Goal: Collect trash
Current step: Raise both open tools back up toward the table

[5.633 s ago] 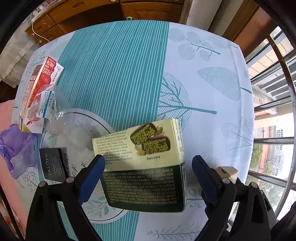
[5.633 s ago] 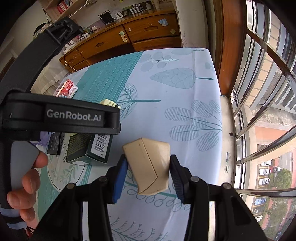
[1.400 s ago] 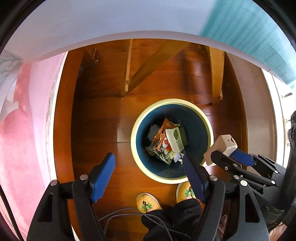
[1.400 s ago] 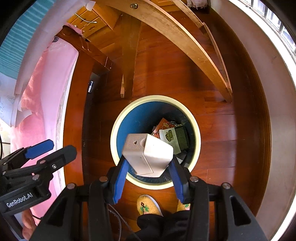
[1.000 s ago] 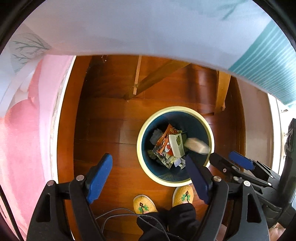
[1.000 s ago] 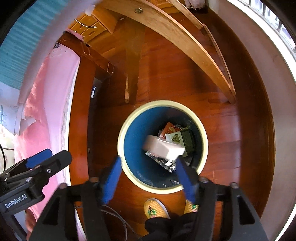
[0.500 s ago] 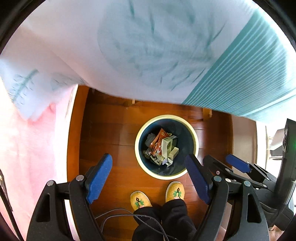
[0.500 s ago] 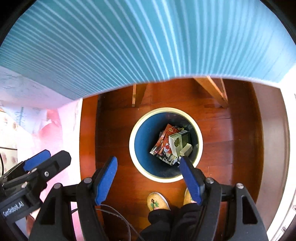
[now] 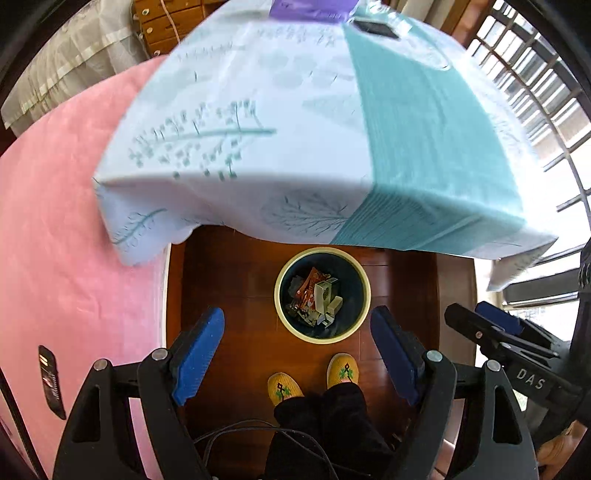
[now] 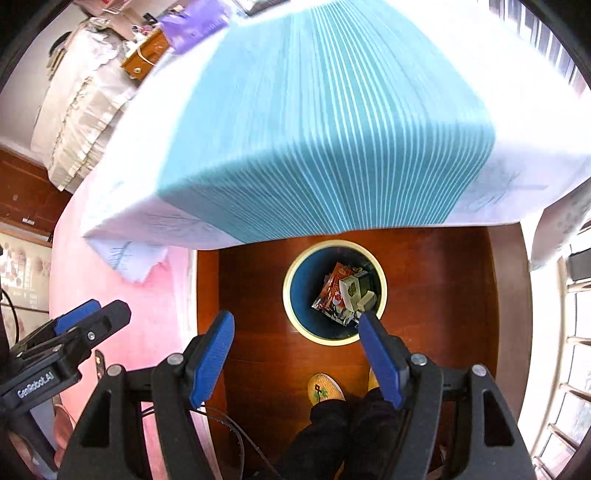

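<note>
Trash remaining to collect sits on the table (image 9: 229, 110), whose leaf-patterned cloth fills the upper half of both wrist views and lies ahead of and above the downward-pointing claws; a purple bag (image 9: 314, 11) and a small dark box (image 9: 375, 27) show at its far edge, blurred. Which claw is nearer to them I cannot tell. On the wooden floor just past the table's near edge stands the bin (image 9: 284, 317), round and pale-rimmed, already holding a white-and-green box (image 10: 352, 286), a red wrapper (image 10: 332, 284) and other scraps. The person's yellow slippers (image 9: 284, 389) stand just beside it. The left claw (image 9: 301, 352) is spread wide with nothing between its blue pads. The right claw (image 10: 295, 362) is likewise released and empty, its pads touching nothing. My judgement: the coming move is a reach forward over the table for the next piece.
</note>
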{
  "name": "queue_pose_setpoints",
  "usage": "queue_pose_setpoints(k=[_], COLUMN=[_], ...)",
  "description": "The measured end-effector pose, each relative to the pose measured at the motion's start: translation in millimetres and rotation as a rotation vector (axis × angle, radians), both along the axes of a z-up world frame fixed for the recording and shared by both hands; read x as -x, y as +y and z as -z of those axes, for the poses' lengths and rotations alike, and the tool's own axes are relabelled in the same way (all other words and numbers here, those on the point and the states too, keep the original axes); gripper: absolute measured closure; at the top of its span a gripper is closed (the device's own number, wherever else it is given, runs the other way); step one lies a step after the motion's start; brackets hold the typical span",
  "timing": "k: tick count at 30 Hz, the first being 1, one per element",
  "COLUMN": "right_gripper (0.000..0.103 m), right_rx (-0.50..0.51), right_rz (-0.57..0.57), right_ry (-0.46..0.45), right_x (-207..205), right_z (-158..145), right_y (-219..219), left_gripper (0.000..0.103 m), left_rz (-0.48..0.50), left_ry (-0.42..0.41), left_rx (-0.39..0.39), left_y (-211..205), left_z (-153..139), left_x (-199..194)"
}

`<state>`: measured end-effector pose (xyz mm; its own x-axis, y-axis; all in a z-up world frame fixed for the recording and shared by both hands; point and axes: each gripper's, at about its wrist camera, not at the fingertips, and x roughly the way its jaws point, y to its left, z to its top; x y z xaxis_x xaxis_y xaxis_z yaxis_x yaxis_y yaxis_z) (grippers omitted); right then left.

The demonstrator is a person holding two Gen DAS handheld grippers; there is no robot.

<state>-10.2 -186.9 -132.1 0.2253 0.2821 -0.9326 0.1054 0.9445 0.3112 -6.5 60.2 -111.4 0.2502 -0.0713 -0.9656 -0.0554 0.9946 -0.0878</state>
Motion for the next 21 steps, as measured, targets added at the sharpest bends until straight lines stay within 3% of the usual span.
queue_pose_setpoints(k=[9, 21], right_gripper=[0.033, 0.033], right_rx=[0.068, 0.147], right_rz=[-0.04, -0.057], right_ry=[-0.065, -0.346], right_x=[9.4, -15.0], right_z=[-70.5, -190.4], right_y=[4.8, 19.3], left_gripper=[0.023, 0.023], left_rz=[0.055, 0.082], left_ry=[-0.115, -0.346], left_rx=[-0.036, -0.032], left_y=[0.7, 16.9], left_z=[-78.9, -170.2], left_x=[8.6, -6.8])
